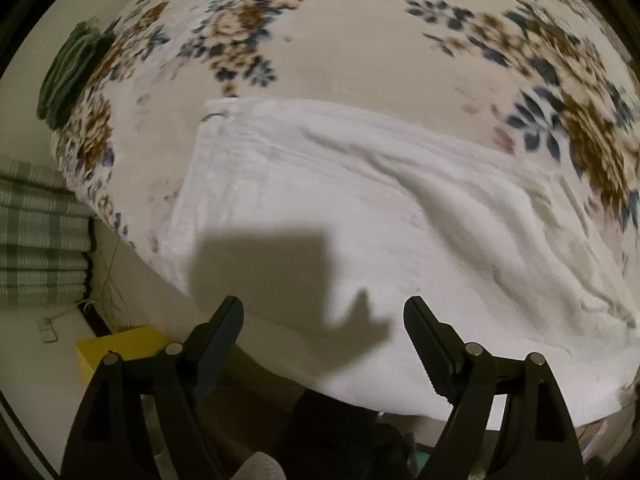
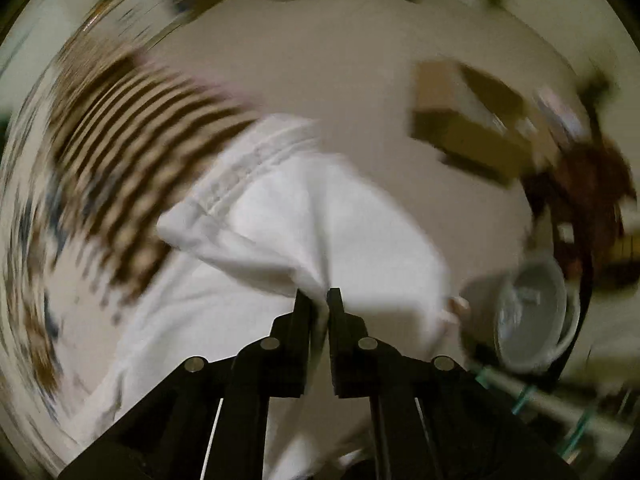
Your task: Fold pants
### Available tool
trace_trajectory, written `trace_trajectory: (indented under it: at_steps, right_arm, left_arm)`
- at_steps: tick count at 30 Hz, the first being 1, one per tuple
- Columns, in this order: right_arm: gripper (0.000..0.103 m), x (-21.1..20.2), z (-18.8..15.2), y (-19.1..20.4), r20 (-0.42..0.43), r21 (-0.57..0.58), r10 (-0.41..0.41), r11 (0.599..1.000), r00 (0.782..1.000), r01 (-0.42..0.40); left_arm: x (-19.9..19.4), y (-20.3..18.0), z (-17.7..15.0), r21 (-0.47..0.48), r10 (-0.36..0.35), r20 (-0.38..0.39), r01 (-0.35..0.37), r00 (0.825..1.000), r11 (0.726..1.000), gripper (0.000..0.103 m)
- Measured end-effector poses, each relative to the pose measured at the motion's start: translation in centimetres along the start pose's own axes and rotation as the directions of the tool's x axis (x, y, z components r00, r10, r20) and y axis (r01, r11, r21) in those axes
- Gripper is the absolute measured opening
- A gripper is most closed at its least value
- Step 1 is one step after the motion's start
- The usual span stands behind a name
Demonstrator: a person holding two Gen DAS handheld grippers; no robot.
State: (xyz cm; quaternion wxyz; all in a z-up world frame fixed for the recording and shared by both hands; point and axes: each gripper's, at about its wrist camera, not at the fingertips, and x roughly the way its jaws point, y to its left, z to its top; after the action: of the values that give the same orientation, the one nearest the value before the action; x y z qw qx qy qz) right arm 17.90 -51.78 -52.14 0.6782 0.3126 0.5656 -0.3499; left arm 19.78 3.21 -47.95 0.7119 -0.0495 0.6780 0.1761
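White pants lie spread on a floral bedspread, reaching its near edge. My left gripper is open and empty, hovering above the pants' near edge, its shadow falling on the cloth. In the right wrist view, my right gripper is shut on a bunched part of the white pants. The cloth is lifted, with a stitched hem or waistband hanging ahead. That view is heavily blurred.
A green folded cloth lies at the bed's far left. A plaid fabric and a yellow box are left of the bed. In the right view, a cardboard box and a white bowl-like container sit on the floor.
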Motion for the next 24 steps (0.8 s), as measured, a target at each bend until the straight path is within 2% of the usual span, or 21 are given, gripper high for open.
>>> trace_trajectory:
  at_steps: [1,2,3,4,5,6,7,8,11,12,13,16,17,18,21,22,24]
  right_arm:
    - [0.008,0.6,0.1,-2.5,-0.034,0.047,0.006,0.999,0.999,-0.005]
    - [0.009,1.8,0.3,-5.4,-0.092,0.119,0.067,0.991,0.994,-0.056]
    - [0.01,2.6,0.2,-7.7,-0.121,0.192,0.144,0.974,0.982,-0.12]
    - [0.01,3.8,0.1,-10.2,-0.142,0.284,0.249,0.937,0.958,-0.202]
    - [0.013,4.2,0.2,-11.5,-0.145,0.322,0.293,0.917,0.945,-0.235]
    - [0.015,4.6,0.0,-12.2,-0.136,0.346,0.335,0.898,0.932,-0.272]
    - [0.022,4.8,0.3,-13.1,-0.107,0.368,0.395,0.868,0.912,-0.333]
    - [0.027,5.1,0.1,-13.3,-0.088,0.375,0.418,0.855,0.904,-0.359]
    - [0.025,5.8,-0.2,-12.8,-0.078,0.389,0.451,0.835,0.889,-0.389]
    - [0.018,5.7,-0.3,-12.4,-0.071,0.371,0.434,0.847,0.898,-0.38]
    - [0.002,5.5,-0.5,-12.0,-0.064,0.353,0.414,0.861,0.908,-0.367]
    - [0.001,3.2,-0.6,-11.3,-0.037,0.263,0.265,0.933,0.964,-0.246]
    - [0.001,2.8,-0.9,-10.6,-0.033,0.26,0.236,0.94,0.971,-0.219]
    - [0.001,2.6,-1.1,-10.8,-0.038,0.264,0.208,0.945,0.977,-0.191]
    - [0.002,3.9,-1.4,-10.6,-0.126,0.229,0.127,0.969,0.984,-0.095]
    - [0.006,3.7,-1.3,-9.8,-0.158,0.179,0.074,0.983,0.985,-0.045]
    - [0.022,2.4,-1.1,-8.5,-0.192,0.123,0.011,0.992,0.981,0.013]
  left_arm:
    - [0.3,-0.6,-0.3,0.011,-0.003,-0.012,0.003,1.0,1.0,0.082]
    - [0.5,-1.0,-0.1,0.018,-0.005,-0.024,0.005,1.0,1.0,0.082]
    - [0.8,-1.4,-0.3,0.026,-0.007,-0.036,0.008,0.999,1.0,0.082]
    - [1.1,-1.7,-0.5,0.033,-0.01,-0.044,0.011,0.999,0.999,0.082]
    - [1.2,-2.1,-0.7,0.04,-0.013,-0.049,0.015,0.999,0.999,0.082]
    - [1.4,-2.5,-0.9,0.051,-0.014,-0.053,0.017,0.998,0.999,0.082]
    - [1.4,-2.9,-1.1,0.059,-0.014,-0.055,0.017,0.998,0.998,0.082]
    - [1.5,-3.2,-1.1,0.067,-0.015,-0.056,0.019,0.998,0.998,0.082]
    - [1.5,-4.1,-1.5,0.091,-0.021,-0.059,0.027,0.998,0.996,0.082]
    - [1.5,-4.3,-1.6,0.1,-0.022,-0.056,0.027,0.998,0.995,0.082]
    - [1.3,-4.6,-1.7,0.107,-0.023,-0.053,0.029,0.998,0.994,0.082]
    - [0.8,-4.9,-1.8,0.119,-0.025,-0.042,0.03,0.999,0.992,0.082]
    - [0.6,-4.8,-1.8,0.12,-0.025,-0.039,0.03,0.999,0.992,0.082]
    - [0.6,-4.6,-1.8,0.119,-0.027,-0.038,0.031,0.999,0.992,0.082]
    - [0.8,-3.9,-1.6,0.114,-0.024,-0.044,0.029,0.999,0.993,0.082]
    - [0.8,-3.6,-1.5,0.112,-0.024,-0.042,0.028,0.999,0.993,0.082]
    - [0.5,-3.2,-1.1,0.121,-0.005,-0.024,0.008,1.0,0.993,0.082]
